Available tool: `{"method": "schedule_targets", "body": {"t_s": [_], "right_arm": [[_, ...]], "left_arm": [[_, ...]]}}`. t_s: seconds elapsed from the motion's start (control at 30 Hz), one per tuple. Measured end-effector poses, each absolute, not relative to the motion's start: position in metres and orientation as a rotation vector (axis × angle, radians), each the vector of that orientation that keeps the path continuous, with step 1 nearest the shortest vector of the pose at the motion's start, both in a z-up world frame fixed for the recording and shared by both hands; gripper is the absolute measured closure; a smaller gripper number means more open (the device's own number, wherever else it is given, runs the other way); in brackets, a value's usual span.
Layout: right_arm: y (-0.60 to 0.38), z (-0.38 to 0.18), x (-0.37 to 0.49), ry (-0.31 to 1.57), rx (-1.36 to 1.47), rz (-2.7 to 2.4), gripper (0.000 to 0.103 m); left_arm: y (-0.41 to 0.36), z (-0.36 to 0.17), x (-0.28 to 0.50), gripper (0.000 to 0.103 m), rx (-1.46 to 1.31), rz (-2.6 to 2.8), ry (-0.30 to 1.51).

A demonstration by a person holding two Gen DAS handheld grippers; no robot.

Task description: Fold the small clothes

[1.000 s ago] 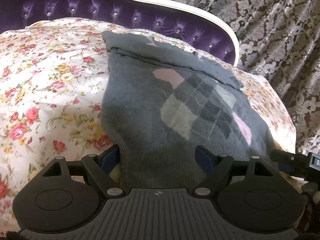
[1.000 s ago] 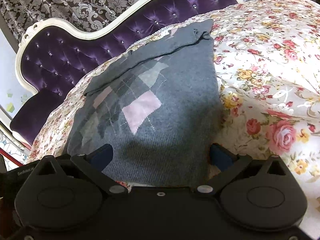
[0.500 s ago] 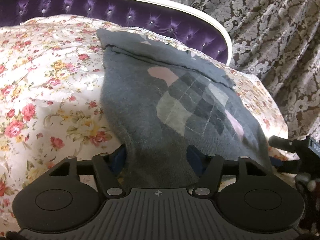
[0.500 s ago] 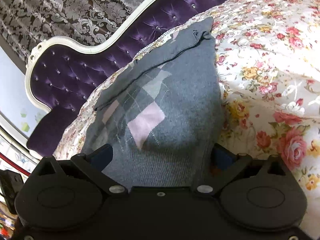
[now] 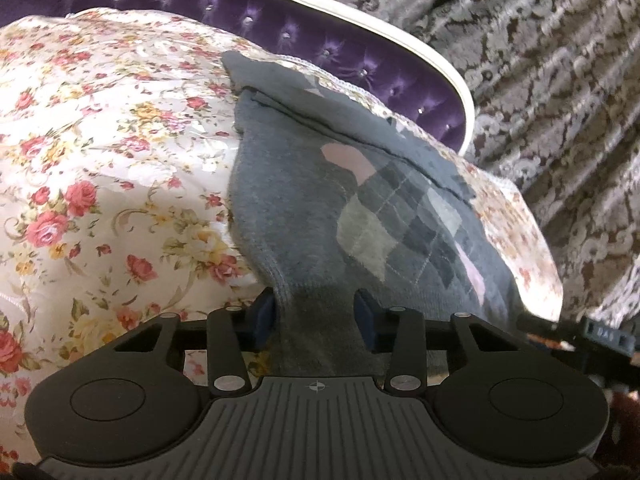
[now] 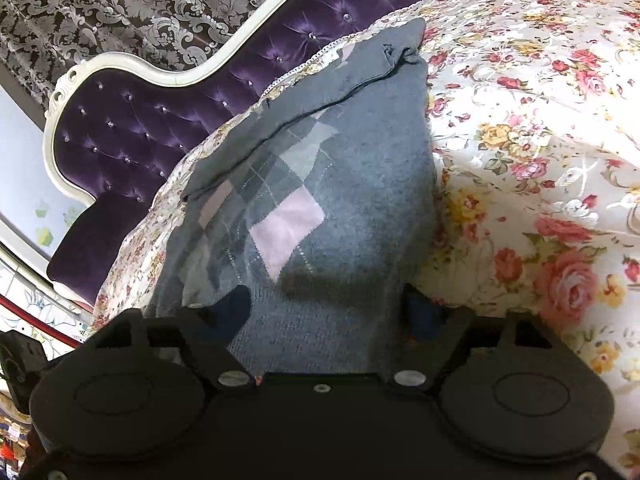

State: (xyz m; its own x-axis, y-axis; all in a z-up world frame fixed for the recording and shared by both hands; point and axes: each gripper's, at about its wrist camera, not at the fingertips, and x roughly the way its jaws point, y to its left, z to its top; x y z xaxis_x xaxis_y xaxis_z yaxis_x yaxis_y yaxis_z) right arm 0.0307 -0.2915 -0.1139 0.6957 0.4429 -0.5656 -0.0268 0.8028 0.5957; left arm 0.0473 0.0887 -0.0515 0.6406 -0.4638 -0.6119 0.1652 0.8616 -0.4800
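A grey argyle sweater (image 5: 304, 216) lay flat on the floral bedspread (image 5: 100, 184), its far end folded over toward twelve o'clock, near the purple headboard (image 6: 168, 120). The left gripper (image 5: 316, 316) was closing, its blue pads astride the near hem's left corner. The right gripper (image 6: 328, 312) was also closing, set wider, with the hem's right part between its pads but not yet pinched.
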Motion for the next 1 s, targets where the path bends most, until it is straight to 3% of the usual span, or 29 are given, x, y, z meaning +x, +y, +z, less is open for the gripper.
{"method": "schedule_targets", "body": {"t_s": [0.1, 0.2, 0.3, 0.4, 0.47, 1.0], "right_arm": [[-0.295, -0.115, 0.03, 0.767, 0.605, 0.279, 0.031], [-0.293, -0.115, 0.03, 0.77, 0.594, 0.278, 0.032], [-0.291, -0.114, 0.031, 0.772, 0.568, 0.268, 0.041], [-0.294, -0.115, 0.031, 0.774, 0.576, 0.254, 0.054], [-0.296, -0.117, 0.031, 0.787, 0.586, 0.242, 0.087], [-0.323, -0.073, 0.039, 0.58, 0.771, 0.386, 0.09]], "left_arm": [[0.097, -0.055, 0.05, 0.063, -0.458, -0.357, 0.804], [0.096, -0.055, 0.052, 0.075, -0.448, -0.344, 0.809], [0.096, -0.057, 0.054, 0.083, -0.458, -0.357, 0.815], [0.096, -0.059, 0.054, 0.095, -0.458, -0.369, 0.824], [0.094, -0.059, 0.054, 0.099, -0.447, -0.364, 0.828], [0.117, 0.007, 0.071, 0.099, -0.575, -0.445, 0.65]]}}
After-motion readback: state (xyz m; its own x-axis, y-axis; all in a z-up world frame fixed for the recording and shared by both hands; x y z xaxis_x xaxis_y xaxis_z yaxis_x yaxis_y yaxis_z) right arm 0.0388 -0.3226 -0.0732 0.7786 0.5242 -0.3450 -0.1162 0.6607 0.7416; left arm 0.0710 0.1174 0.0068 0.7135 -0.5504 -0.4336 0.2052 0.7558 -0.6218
